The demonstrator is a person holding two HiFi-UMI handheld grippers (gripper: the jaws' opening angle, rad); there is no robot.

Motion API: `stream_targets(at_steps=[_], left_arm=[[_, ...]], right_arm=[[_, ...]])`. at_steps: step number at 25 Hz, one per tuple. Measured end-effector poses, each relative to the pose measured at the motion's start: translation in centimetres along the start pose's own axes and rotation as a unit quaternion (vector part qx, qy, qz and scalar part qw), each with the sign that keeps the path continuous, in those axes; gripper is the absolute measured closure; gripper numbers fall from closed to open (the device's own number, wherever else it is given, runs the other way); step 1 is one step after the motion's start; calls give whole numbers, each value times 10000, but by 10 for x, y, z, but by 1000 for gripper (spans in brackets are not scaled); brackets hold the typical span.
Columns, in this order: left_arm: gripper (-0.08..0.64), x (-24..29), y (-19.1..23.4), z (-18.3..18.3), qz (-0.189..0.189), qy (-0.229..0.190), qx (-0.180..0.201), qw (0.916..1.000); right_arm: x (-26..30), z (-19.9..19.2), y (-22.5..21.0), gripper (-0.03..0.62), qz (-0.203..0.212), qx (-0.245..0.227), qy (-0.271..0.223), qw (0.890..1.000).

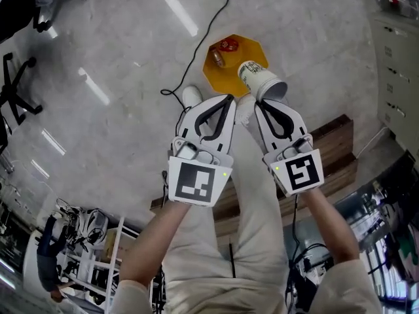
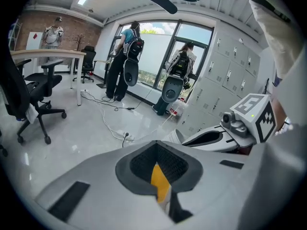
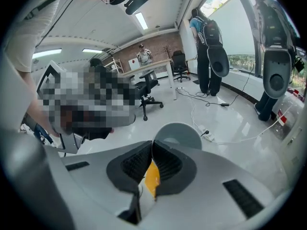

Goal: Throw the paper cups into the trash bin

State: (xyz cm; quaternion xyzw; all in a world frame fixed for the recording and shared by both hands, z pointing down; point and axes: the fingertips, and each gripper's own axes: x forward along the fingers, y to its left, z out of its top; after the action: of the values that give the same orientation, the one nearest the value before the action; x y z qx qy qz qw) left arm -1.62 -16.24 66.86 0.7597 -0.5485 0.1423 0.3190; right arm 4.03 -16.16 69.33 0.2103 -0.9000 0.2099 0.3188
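White paper cup (image 1: 262, 80) with green print is clamped in the right tool (image 1: 258, 103). The jaws are nearly closed and pinch the cup wall at its wide, open end. The cup is held off the floor (image 1: 118, 57), tilted, with its narrow base pointing away from the person. In the head view, the cup overlaps the near right edge of the orange octagonal trash bin (image 1: 229, 70), which stands on the floor. The bin contains a small brown bottle (image 1: 217, 59) and a red item (image 1: 228, 44). In the right gripper view, the cup (image 3: 180, 135) projects just beyond the pinched jaw tips of the right tool (image 3: 152, 145).

The left tool (image 1: 230, 99) is level with the right tool and just beside it. Its jaws are fully closed and hold nothing, as its own view confirms (image 2: 156, 145). A black cable (image 1: 203, 38) runs across the floor past the bin's far left side.
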Motion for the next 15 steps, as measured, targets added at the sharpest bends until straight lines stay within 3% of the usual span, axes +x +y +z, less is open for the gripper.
stream_targets(at_steps=[5,12,15], left_arm=[[555,35,23,-51,115,121,-131,9998],[555,67,48,-103,114,93,96,9998],[555,81,53,-125,141,218,-50,9997]], right_arm=[[43,-49,-15,571,28,73,174,9998],[90,-98,-30,571,-126,210,162,9996],[109,-114,-35,571,-133,206,266,9993]])
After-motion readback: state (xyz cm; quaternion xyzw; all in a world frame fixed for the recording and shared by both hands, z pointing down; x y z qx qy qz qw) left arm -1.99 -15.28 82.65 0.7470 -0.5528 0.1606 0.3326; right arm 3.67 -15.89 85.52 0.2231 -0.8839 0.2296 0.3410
